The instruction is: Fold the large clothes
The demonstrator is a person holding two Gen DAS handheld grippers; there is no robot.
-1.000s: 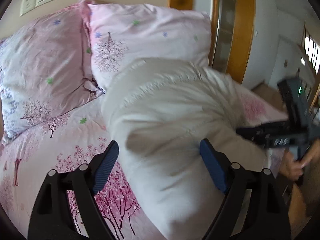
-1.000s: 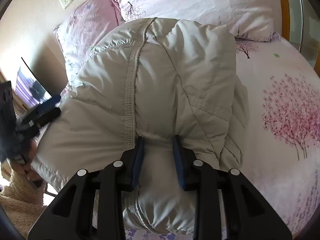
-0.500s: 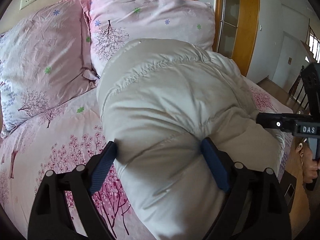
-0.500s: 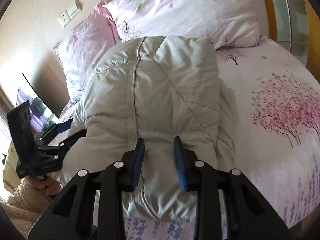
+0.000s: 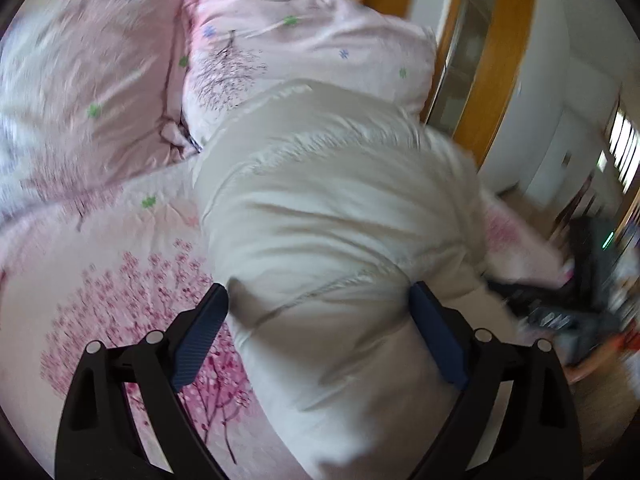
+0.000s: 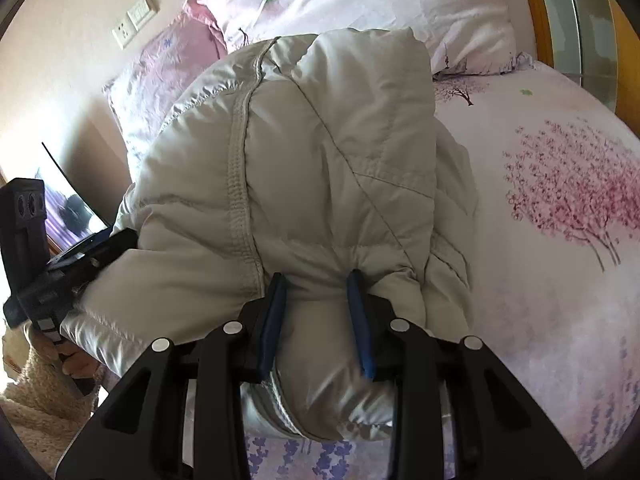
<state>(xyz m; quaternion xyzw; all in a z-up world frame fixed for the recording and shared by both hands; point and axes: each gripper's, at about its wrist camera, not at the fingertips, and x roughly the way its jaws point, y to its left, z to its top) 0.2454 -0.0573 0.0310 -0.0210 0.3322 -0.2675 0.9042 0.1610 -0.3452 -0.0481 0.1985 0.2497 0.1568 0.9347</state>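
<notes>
garment: a pale grey padded jacket, doubled over itself into a thick bundle; a stitched seam runs down its upper layer.
location: it lies on the bed, on the pink blossom-print sheet, its far end close to the two pillows at the head.
fold state: judged well advanced; the bulk is gathered into one compact stack, with a looser layer showing along the right edge in the right wrist view.
right tongs: narrowed and clamped on a pinch of the jacket's near edge; the fabric bunches between the blue pads.
left tongs: wide apart and opening, straddling the bundle's other end; in the blurred left wrist view the left pad sits at the fabric's edge and the right pad looks to touch it, but no squeeze is evident, so judged a release rather than a hold.
person: a hand in a cream knitted sleeve carries the left tongs, seen at the left of the right wrist view.
remaining: judged little; release the right grip, tuck the loose side layer, press the stack flat. whether a further fold is intended cannot be told.
risk: padded filling tends to spring open once let go.
surroundings: wall sockets above the pillows; wooden door frame beyond the bed.
</notes>
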